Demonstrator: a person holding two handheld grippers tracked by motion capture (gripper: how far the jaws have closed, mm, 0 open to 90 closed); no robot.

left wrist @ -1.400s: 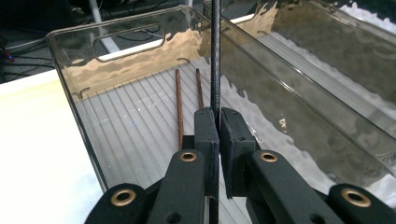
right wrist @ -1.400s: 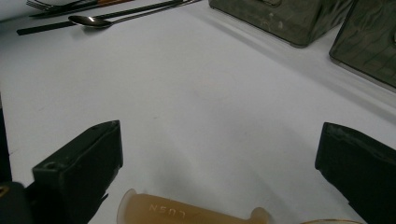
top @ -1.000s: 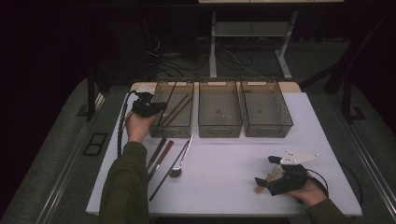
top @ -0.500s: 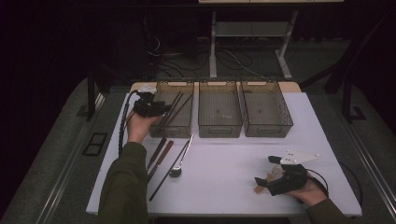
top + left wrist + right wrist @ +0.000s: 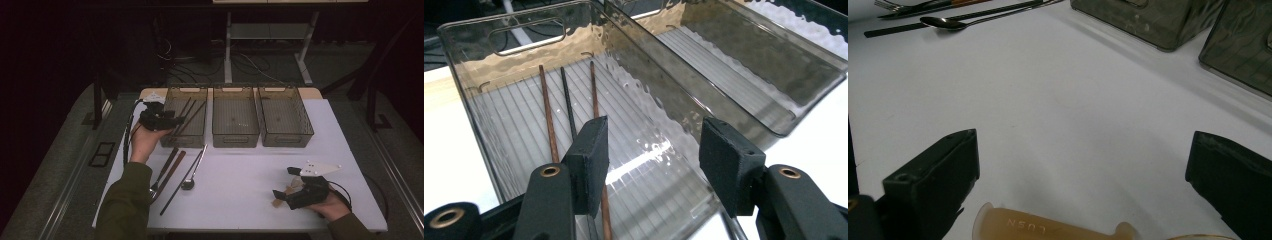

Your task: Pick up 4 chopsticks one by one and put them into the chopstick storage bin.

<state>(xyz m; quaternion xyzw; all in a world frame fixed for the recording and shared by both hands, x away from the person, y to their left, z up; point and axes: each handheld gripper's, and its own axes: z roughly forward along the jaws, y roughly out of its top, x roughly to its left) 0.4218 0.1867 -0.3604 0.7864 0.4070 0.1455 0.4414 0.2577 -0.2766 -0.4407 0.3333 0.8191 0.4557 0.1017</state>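
Your counter [image 5: 240, 175] carries 3 clear bins in a row along its far side: the left bin [image 5: 198, 134], a middle bin [image 5: 235, 141] and a right bin [image 5: 286, 140]. The sorting looks to be in its early part, by my reading: 3 chopsticks [image 5: 549, 120] lie lengthwise on the floor of the left bin, while the other 2 bins look bare.

Your left gripper [image 5: 172, 120] hangs at the near left corner of the left bin, and its fingers [image 5: 591, 155] have just been opening; they now stand apart with nothing pressed between them, the chopsticks lying below and beyond them. So the step in hand reads as a drop-off just finished.

The remaining cutlery [image 5: 172, 175] sits near the left edge of the counter, just in front of the left bin: a spoon [image 5: 189, 183], a fork [image 5: 156, 189] and several dark sticks side by side. Your next move likely calls for bringing the left gripper back toward you and down onto 1 of those pieces, fingers spread across its shaft.

Your right gripper [image 5: 286, 195] rests on the near right of the counter, fingers [image 5: 933, 185] spread wide and released. A small tan piece [image 5: 1048, 229] lies between them, seemingly untouched by either pad.
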